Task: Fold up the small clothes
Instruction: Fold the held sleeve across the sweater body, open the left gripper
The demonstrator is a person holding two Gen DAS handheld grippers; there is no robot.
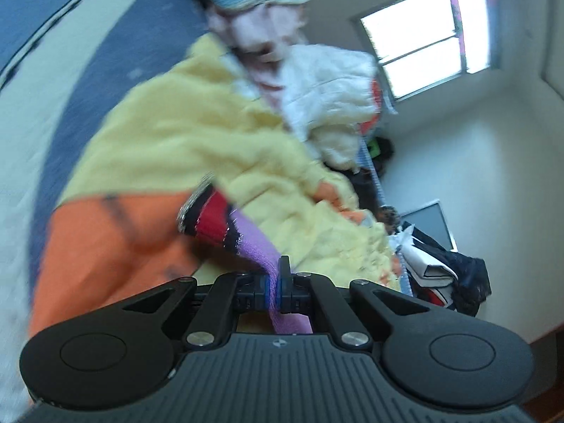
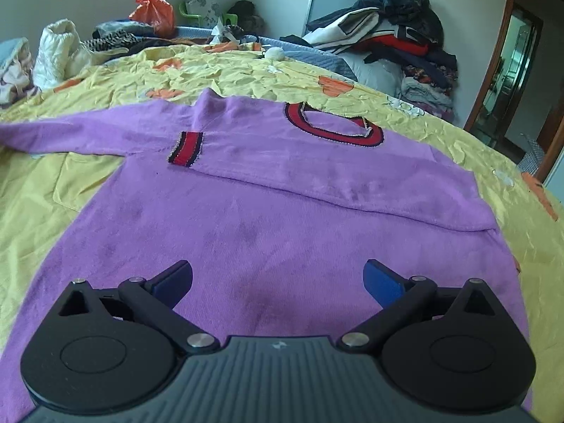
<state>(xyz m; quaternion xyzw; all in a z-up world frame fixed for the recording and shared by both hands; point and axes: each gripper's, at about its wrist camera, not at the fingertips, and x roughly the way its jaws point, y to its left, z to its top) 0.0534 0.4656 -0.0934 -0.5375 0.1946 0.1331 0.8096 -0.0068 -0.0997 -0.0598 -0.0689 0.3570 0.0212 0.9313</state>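
A small purple sweater (image 2: 268,218) with a red and black collar (image 2: 335,123) lies flat on a yellow and orange sheet (image 2: 53,183). Its right sleeve is folded across the chest, the striped cuff (image 2: 186,148) near the middle. The left sleeve (image 2: 63,127) stretches out to the left. My right gripper (image 2: 277,282) is open and empty, hovering over the sweater's lower body. In the left wrist view, my left gripper (image 1: 274,290) is shut on the purple sleeve (image 1: 261,250), near its red and black striped cuff (image 1: 208,215). That view is blurred.
White and pink clothes (image 2: 56,49) are heaped at the far left of the bed, also in the left wrist view (image 1: 324,95). A pile of dark clothes (image 2: 391,38) sits at the back right. An orange bag (image 2: 153,12) and a doorway (image 2: 511,67) lie beyond.
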